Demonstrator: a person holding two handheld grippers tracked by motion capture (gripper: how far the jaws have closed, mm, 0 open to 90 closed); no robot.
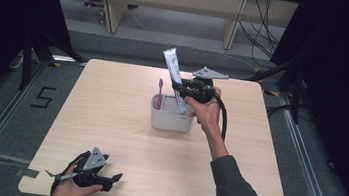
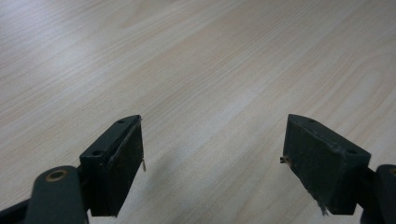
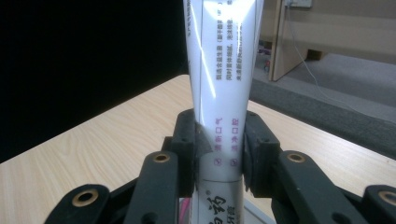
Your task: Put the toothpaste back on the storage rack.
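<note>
A white toothpaste tube (image 1: 172,73) stands nearly upright with its lower end inside a white rectangular holder (image 1: 170,120) at the table's middle. My right gripper (image 1: 184,86) is shut on the tube just above the holder's rim. In the right gripper view the tube (image 3: 223,70) rises between the two black pads (image 3: 187,140), printed with small text. A pink toothbrush (image 1: 160,94) stands in the holder's left side. My left gripper (image 1: 114,179) rests low at the table's front left, held by a hand. Its jaws stand wide apart over bare wood, left gripper (image 2: 212,149) holding nothing.
The light wooden table (image 1: 109,120) has bare surface around the holder. Beyond its far edge stand wooden furniture legs (image 1: 111,4) and cables (image 1: 261,33) on a grey floor. Black curtains flank both sides.
</note>
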